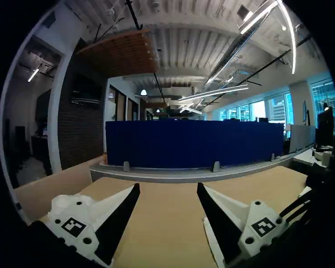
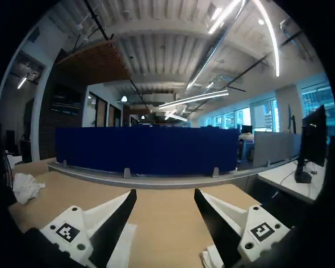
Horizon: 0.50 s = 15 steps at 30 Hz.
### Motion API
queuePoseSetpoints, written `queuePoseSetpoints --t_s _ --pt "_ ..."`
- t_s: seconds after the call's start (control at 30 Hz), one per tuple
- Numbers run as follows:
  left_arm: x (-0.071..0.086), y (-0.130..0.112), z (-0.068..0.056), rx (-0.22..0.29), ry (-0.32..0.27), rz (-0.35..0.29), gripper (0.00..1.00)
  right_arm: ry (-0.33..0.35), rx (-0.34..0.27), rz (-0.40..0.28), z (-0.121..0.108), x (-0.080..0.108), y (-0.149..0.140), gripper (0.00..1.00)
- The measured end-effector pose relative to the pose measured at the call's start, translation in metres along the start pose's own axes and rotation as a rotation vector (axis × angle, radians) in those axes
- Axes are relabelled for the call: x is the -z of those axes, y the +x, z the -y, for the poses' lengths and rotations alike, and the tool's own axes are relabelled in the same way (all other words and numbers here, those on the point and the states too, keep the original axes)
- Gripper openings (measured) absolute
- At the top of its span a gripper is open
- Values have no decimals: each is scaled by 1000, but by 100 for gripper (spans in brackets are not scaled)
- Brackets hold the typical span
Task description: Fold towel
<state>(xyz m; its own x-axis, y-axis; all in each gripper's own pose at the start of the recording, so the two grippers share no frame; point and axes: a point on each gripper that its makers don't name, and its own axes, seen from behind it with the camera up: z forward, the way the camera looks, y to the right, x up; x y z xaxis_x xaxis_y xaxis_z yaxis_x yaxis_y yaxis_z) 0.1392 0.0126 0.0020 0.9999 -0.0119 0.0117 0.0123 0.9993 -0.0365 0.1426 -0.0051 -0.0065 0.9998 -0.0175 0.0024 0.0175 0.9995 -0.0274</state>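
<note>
Currently pre-grasp, by look of it; fold not yet begun. Right gripper (image 2: 164, 191) fingers spread wide, empty. White towel (image 2: 124, 243) on table (image 2: 167, 223) just under it, white showing beside each finger. Left gripper (image 1: 167, 185) likewise apart, holding nothing, bare wood below. Crumpled cloth (image 2: 25, 186) farther off, near table edge. Blue partition (image 2: 145, 149) beyond. Next move likely needs both grippers tipped down, pinching towel corners.
</note>
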Motion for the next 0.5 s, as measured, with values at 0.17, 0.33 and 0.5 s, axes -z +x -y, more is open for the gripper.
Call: queuePoseSetpoints --t_s 0.17,0.33,0.5 --pt "-1 40 -5 -1 -16 3 95 -8 -6 -6 -2 3 41 100" --pt "1 71 -11 0 -32 4 95 -15 4 -13 -5 6 70 100" --pt "2 88 -15 -8 -47 14 95 -21 15 -11 -7 7 88 100"
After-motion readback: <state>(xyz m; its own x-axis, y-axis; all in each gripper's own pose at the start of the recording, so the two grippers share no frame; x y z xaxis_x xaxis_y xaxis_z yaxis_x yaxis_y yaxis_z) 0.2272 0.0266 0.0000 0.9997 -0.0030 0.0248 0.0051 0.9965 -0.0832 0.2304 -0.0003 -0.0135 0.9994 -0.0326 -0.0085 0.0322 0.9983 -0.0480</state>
